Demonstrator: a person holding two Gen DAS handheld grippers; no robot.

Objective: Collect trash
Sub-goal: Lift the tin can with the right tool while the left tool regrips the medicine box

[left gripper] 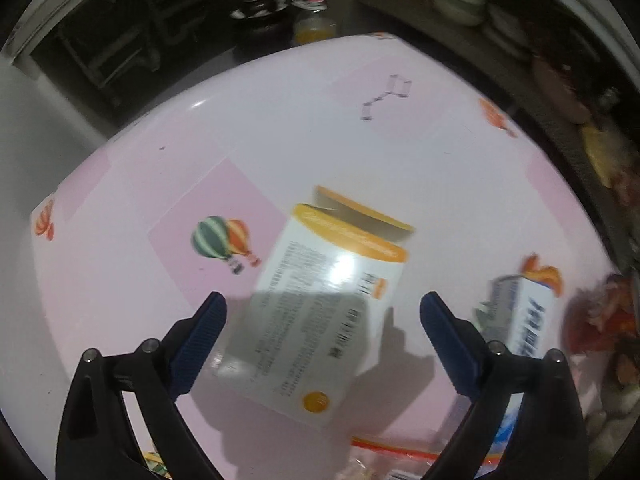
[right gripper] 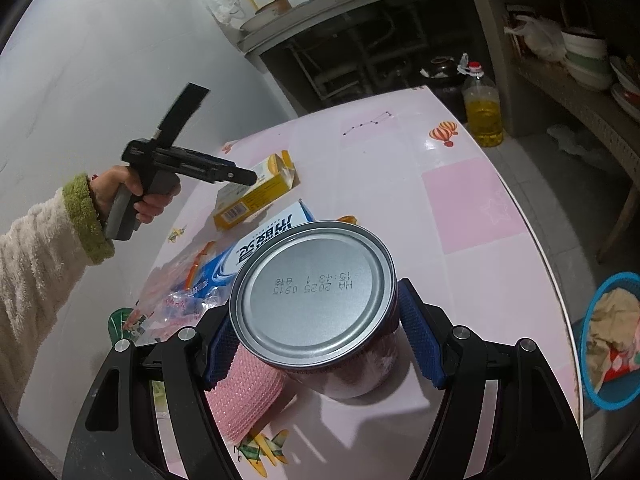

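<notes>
Two views catalogued.

Left wrist view: left gripper (left gripper: 323,308) pointed steeply down over the pink table (left gripper: 280,120), its fingers spread wide and pressing on nothing. Yellow-and-white carton (left gripper: 332,292) lay flat on the table between and beyond the fingertips, its opened yellow-edged flaps toward 12 o'clock. Blue-and-white box (left gripper: 528,320) lay at 3 o'clock of the carton, just beside the right-hand finger. Judged handling: the carton looked like light, thin card, likely to crush under a hard squeeze; best taken across its two long sides near the middle, away from the loose flaps.

Right wrist view: right gripper (right gripper: 316,340) held a metal can (right gripper: 316,292), blue pads pressed on its opposite sides, its stamped silver end facing the camera. Judged handling: stiff and smooth-walled, so a slip was possible; the grip across the body suited it. The carton (right gripper: 256,192) sat at 11 o'clock of the can, under the left gripper (right gripper: 240,174) carried by a hand (right gripper: 132,196) in a fleecy sleeve. Blue basket (right gripper: 612,340) holding rubbish stood on the floor at 3 o'clock, beyond the table edge, seemingly the destination.
</notes>
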